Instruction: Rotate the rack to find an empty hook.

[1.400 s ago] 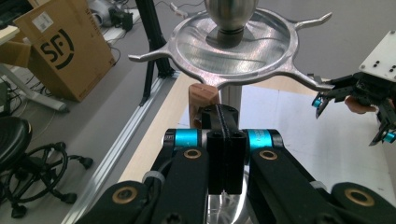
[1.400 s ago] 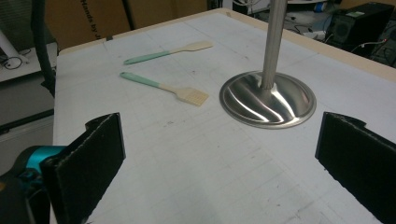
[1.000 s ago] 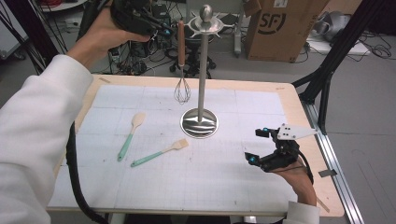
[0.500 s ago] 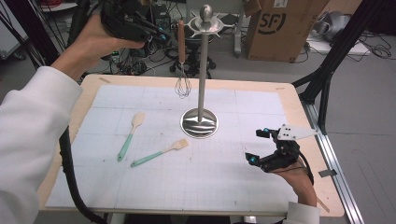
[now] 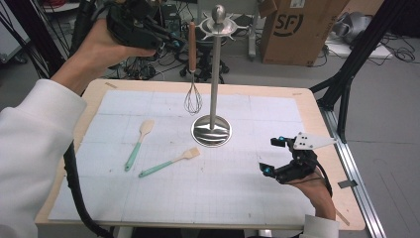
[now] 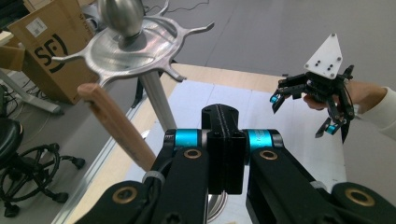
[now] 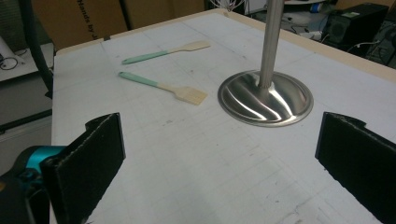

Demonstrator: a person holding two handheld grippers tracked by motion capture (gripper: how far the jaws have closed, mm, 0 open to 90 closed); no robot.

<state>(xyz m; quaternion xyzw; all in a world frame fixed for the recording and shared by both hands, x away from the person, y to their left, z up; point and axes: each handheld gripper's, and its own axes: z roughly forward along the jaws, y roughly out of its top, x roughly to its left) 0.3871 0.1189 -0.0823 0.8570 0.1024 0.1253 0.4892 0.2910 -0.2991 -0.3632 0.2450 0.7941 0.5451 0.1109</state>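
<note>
A steel utensil stand [image 5: 213, 74] rises from a round base [image 7: 266, 98] at the middle of the white mat. A whisk with a wooden handle [image 5: 191, 42] hangs at the stand's hooked top [image 6: 130, 42], its wires [image 5: 193, 100] just above the mat. My left gripper [image 5: 171, 40] is raised beside that handle, shut, with nothing between its jaws [image 6: 223, 114]; the handle [image 6: 116, 126] passes to their left. Two mint-handled wooden spatulas [image 5: 140, 144] [image 5: 168, 162] lie on the mat left of the base. My right gripper [image 5: 273, 156] rests near the table's right front, open and holding nothing [image 7: 224, 158].
A cardboard box [image 5: 292, 29] and cables stand behind the table. Black frame legs [image 5: 346, 94] rise at the right. A black office chair [image 6: 23, 163] is off the table's edge. The left gripper's cable [image 5: 74, 188] trails down over the table's left front.
My left hand has drawn the gripper a little left and up, away from the whisk handle. The whisk, the spatulas and the right gripper have kept still.
</note>
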